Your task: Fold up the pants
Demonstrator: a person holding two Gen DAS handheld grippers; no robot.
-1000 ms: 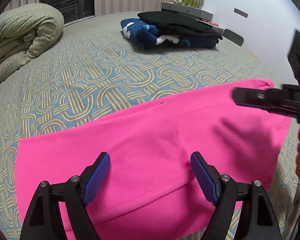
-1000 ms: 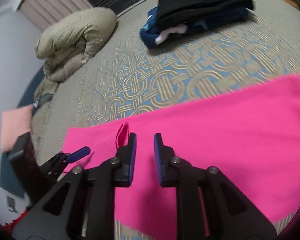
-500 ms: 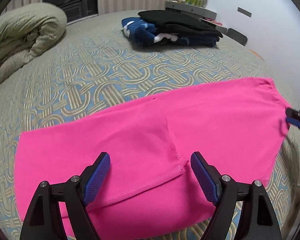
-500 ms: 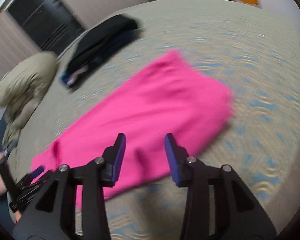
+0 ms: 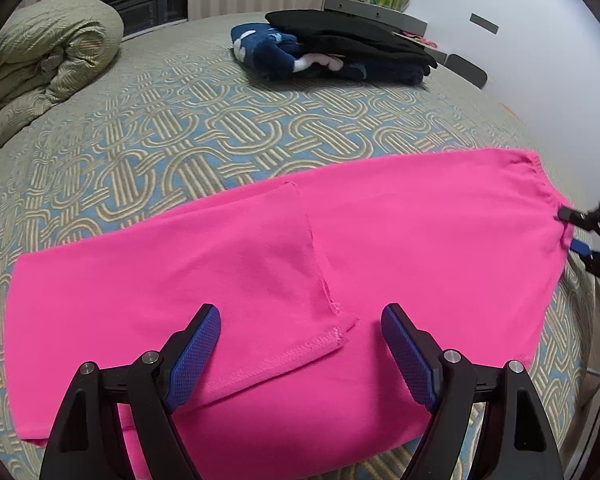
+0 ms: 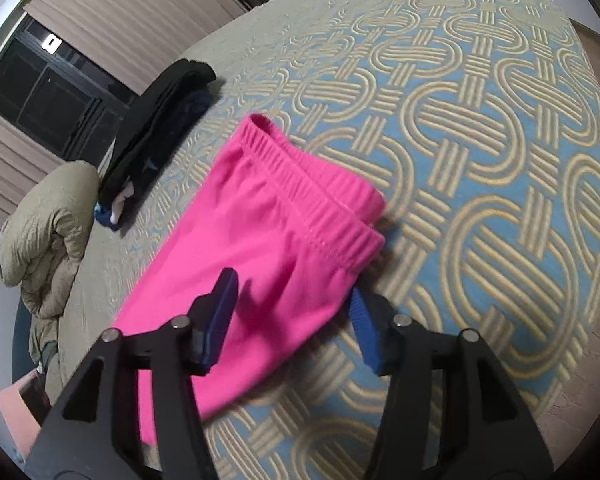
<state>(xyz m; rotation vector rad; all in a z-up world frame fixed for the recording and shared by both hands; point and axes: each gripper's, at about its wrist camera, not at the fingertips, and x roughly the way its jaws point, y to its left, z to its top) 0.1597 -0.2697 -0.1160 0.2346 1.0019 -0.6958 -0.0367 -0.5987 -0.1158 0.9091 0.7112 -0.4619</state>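
The pink pants (image 5: pixel 292 264) are spread flat across the near part of a bed (image 5: pixel 204 136) covered in a blue and tan interlocking pattern. One leg is seen folded over the other, with a hemmed edge lying between the fingers of the left claw (image 5: pixel 300 344). The left claw is held wide open above the near edge of the fabric, and nothing is gripped by it; whether its fingers touch the cloth cannot be told.

The elastic waistband (image 6: pixel 316 188) is shown in the right wrist view, lying at the end of the pants nearest the right claw (image 6: pixel 296 320). The right claw is opened wide and set astride the waistband corner, one finger over the pink fabric and the other beside its edge on the bed cover. No cloth is clamped between the pads. In the left wrist view, the right claw (image 5: pixel 580 236) is seen at the far right, at the waistband end, with part of a hand behind it.

A stack of dark folded clothes (image 5: pixel 332 52) is placed further back on the bed, well apart from the pants. A rolled olive quilt (image 5: pixel 40 56) is seen at the far left corner.
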